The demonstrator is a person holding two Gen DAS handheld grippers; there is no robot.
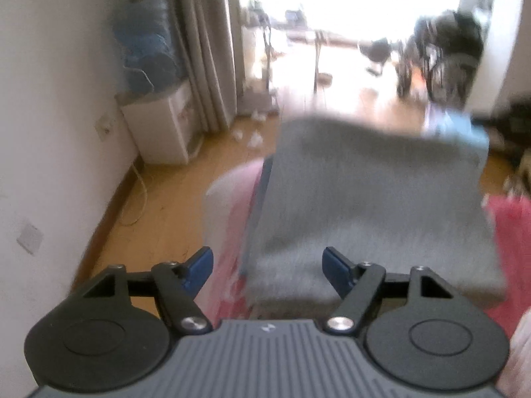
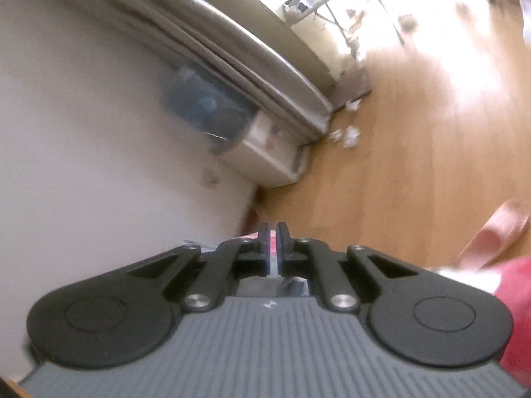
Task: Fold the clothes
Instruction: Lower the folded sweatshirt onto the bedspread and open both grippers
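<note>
Both the left gripper (image 1: 267,267) and right gripper (image 2: 273,248) have ribbed grey bodies with a small white logo, black round-ended linkage arms, silver screws and blue fingertip pads (image 1: 200,267).

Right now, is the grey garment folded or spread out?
Folded: the grey garment lies as a compact rectangle with stacked layers at its near edge.
</note>
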